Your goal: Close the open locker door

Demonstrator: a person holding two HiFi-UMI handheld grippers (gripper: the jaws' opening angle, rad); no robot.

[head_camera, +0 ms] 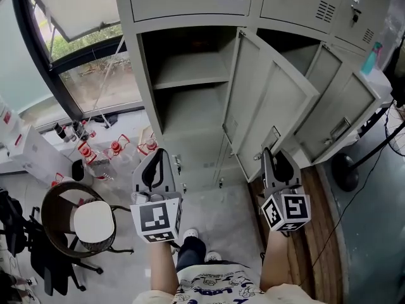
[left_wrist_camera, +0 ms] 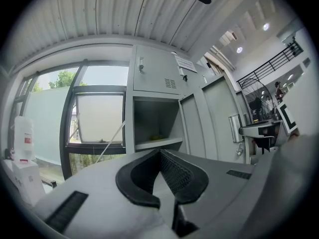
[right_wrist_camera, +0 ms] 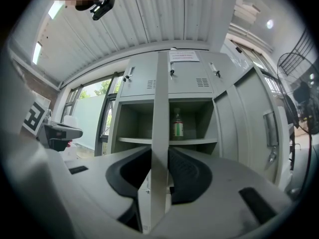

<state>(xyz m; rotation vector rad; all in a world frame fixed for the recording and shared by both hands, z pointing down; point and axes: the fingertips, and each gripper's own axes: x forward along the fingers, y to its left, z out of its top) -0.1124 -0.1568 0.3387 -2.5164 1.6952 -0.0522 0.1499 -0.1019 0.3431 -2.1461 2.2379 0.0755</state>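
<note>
The grey locker bank (head_camera: 190, 5) has an open compartment (head_camera: 190, 87) whose door (head_camera: 266, 100) swings out toward me. In the head view my right gripper (head_camera: 273, 152) is at that door's free edge, low down. The right gripper view shows the door edge (right_wrist_camera: 160, 98) running up between the jaws, with my right gripper (right_wrist_camera: 159, 151) shut on it. A bottle (right_wrist_camera: 178, 125) stands on a shelf behind. My left gripper (head_camera: 158, 154) hangs in front of the open compartment, apart from it. It is shut and empty, its tips (left_wrist_camera: 159, 152) meeting, and the door (left_wrist_camera: 195, 126) stands to its right.
A second locker door (head_camera: 335, 109) stands open further right. A round chair (head_camera: 82, 223) and several red-capped bottles (head_camera: 114, 147) are on the floor at the left, below a window (head_camera: 82, 49). A black stand base (head_camera: 345, 170) and cables lie at the right. My feet (head_camera: 193, 236) are below the grippers.
</note>
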